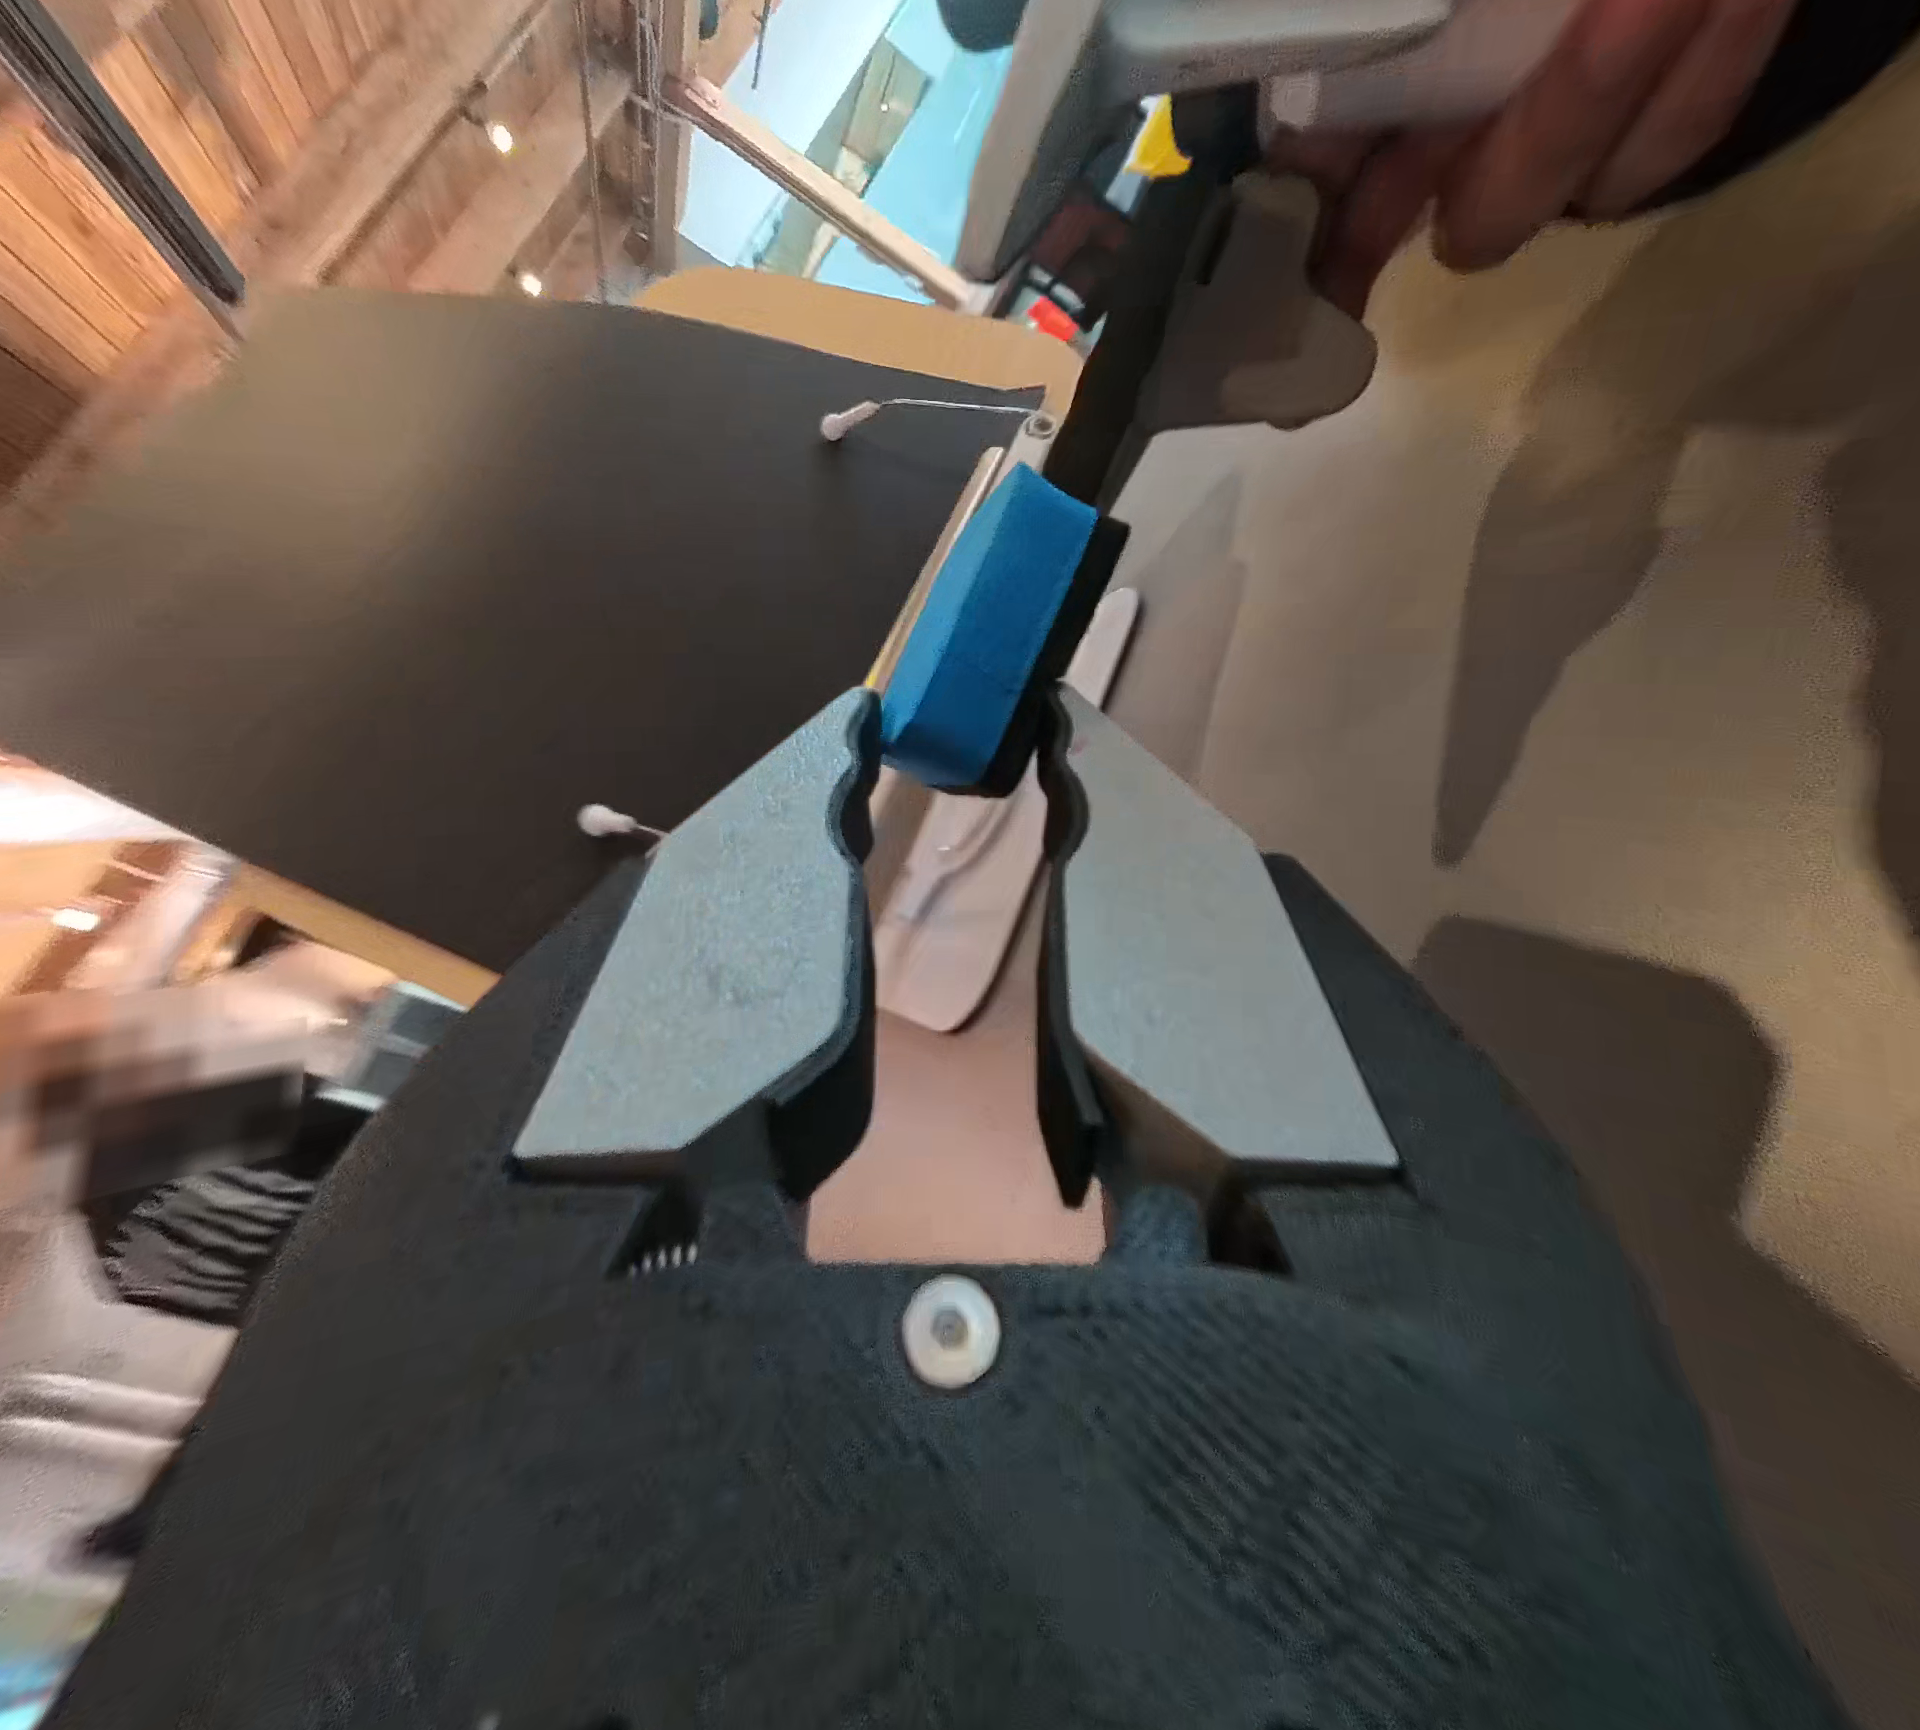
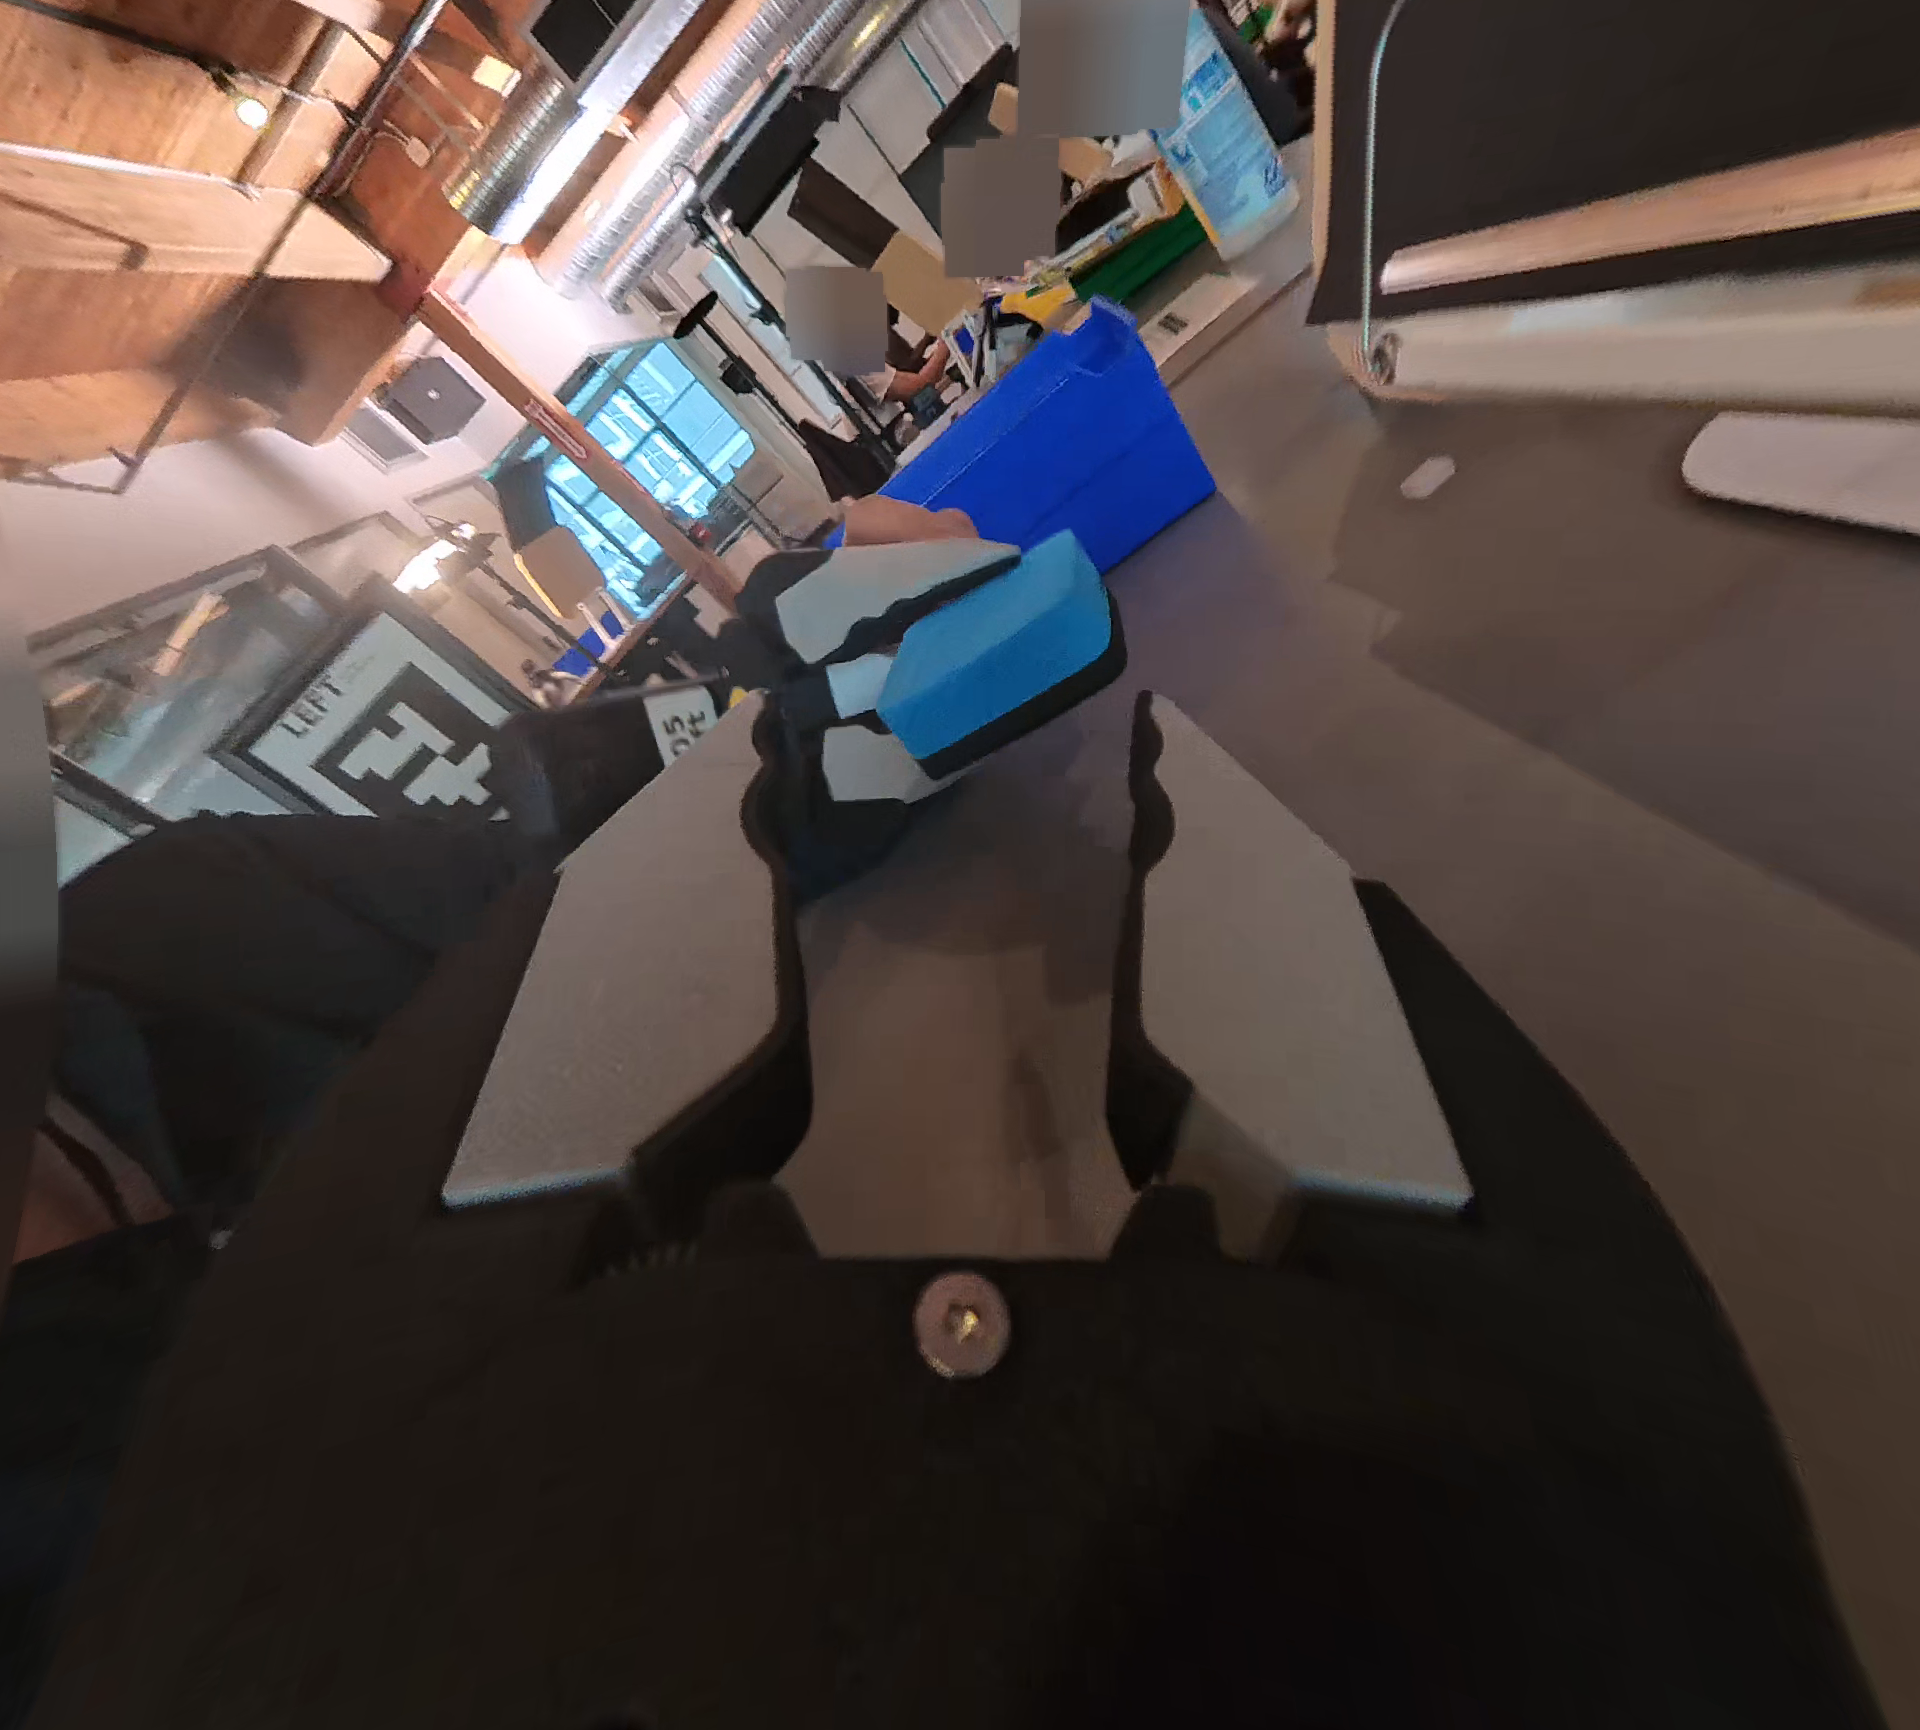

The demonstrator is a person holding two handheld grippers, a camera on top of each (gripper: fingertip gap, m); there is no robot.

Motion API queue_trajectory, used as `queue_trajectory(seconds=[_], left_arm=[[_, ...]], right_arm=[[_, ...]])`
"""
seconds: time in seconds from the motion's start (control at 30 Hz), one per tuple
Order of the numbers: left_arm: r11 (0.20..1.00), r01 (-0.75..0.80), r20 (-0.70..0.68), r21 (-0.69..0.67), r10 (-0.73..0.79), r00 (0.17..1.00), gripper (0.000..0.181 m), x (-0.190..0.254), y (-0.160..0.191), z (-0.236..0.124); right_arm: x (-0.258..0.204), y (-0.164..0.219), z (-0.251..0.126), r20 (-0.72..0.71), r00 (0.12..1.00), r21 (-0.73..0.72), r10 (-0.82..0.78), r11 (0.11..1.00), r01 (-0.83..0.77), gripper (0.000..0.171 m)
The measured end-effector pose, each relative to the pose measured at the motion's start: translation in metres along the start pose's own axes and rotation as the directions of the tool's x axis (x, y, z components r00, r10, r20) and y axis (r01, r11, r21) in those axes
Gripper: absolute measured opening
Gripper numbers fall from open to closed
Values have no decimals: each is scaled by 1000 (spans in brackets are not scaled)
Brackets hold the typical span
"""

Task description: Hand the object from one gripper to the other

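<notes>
A blue foam block with a black backing (image 1: 982,631) is being clenched at its near end by the left tool (image 1: 956,745), above the desk (image 2: 1558,745). It is judged light, soft, compressible. The right tool (image 2: 951,724) is being held released just beside it; the free far end is being offered for grasping.

A big workshop or lab is shown: wooden ceiling beams (image 2: 156,226), shiny silver air pipes (image 2: 727,18), a blue plastic bin (image 2: 1049,454) and crowded work tables (image 2: 1226,298) are seen.

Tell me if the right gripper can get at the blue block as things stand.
Probably yes. The right gripper is open, and the blue block sits just beyond its fingertips with nothing between, though the left gripper grips one end.
</notes>
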State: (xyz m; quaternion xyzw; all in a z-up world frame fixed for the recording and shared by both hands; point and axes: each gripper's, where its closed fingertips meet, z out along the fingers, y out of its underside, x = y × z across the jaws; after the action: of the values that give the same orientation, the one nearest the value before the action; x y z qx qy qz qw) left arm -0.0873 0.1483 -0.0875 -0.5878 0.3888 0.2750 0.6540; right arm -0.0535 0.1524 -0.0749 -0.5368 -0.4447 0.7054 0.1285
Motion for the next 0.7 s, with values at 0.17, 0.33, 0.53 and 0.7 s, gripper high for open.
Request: queue_trajectory(seconds=[0.17,0.33,0.53,0.7], left_arm=[[946,321,-109,45,-315,943,28,-5,-9,-4],[834,549,-200,57,-529,825,27,-10,-12,-7],[728,685,-309,46,-641,702,27,-8,-18,-10],[642,767,-460,-5,-683,568,27,6,-28,-15]], right_arm=[[0,6,6,-102,970,-60,-219,975,214,77],[-7,6,9,-116,943,-64,-311,950,305,72],[-12,-5,3,-140,917,-7,-372,927,375,66],[-14,1,8,-181,850,-67,-495,868,492,56]])
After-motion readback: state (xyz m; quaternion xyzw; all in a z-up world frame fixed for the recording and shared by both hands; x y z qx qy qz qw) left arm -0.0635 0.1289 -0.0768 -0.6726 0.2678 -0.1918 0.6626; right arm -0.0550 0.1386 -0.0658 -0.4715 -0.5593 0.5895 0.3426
